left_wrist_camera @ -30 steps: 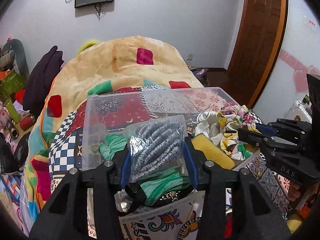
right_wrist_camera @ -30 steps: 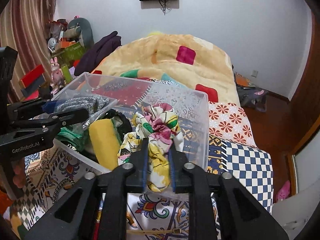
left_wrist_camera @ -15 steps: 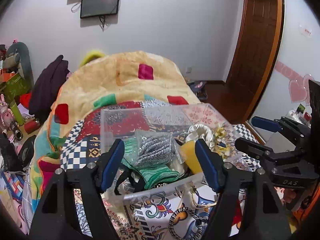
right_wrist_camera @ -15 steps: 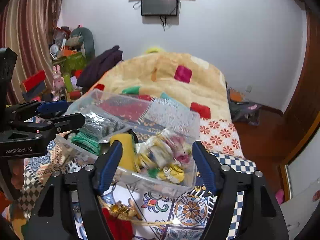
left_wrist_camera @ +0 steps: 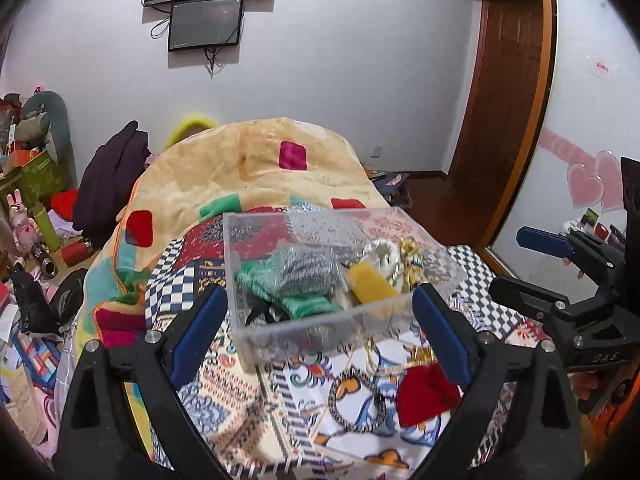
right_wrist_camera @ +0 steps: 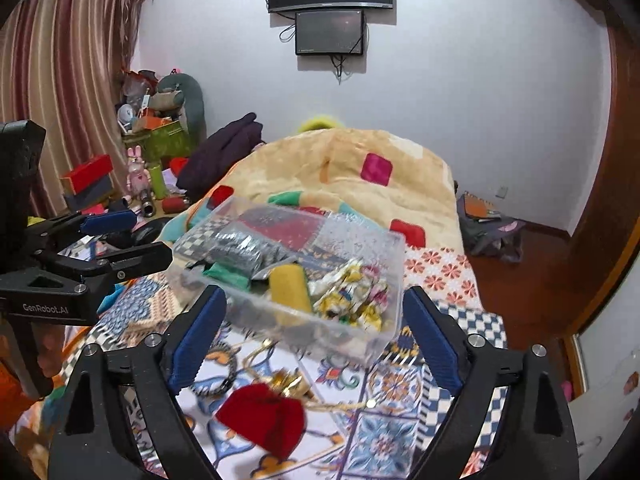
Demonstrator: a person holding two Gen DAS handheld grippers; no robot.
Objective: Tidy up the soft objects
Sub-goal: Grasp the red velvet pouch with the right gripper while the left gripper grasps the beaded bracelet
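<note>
The left tongs (left_wrist_camera: 318, 330) stand wide, their blue-padded fingers (left_wrist_camera: 196, 330) spread to either side of the clear plastic box (left_wrist_camera: 312, 332) and gripping nothing; the right tongs (right_wrist_camera: 314, 336) are equally wide and likewise empty, and they show from the side at the right edge of the left wrist view; the box sits on the bed, on a patterned cover (right_wrist_camera: 384, 436) of tiles and checks, with a beige blanket (left_wrist_camera: 248, 168) bearing coloured squares heaped behind it; inside the box lie the soft things: a bagged grey striped bundle (left_wrist_camera: 306, 270), a green knit piece (left_wrist_camera: 306, 304) under and beside it, a yellow roll (left_wrist_camera: 370, 284) near the middle, and a floral cloth (right_wrist_camera: 352, 294) bunched at the right end in the right wrist view; outside the box, on the cover nearer the cameras, a red pouch (right_wrist_camera: 264, 416) lies with a gold cord (right_wrist_camera: 288, 382) running from it, and a dark braided ring (left_wrist_camera: 356, 400) lies just beside it to the left; a dark screen (right_wrist_camera: 330, 30) hangs on the white wall beyond the bed; a wooden door (left_wrist_camera: 504, 92) stands to the right.
</note>
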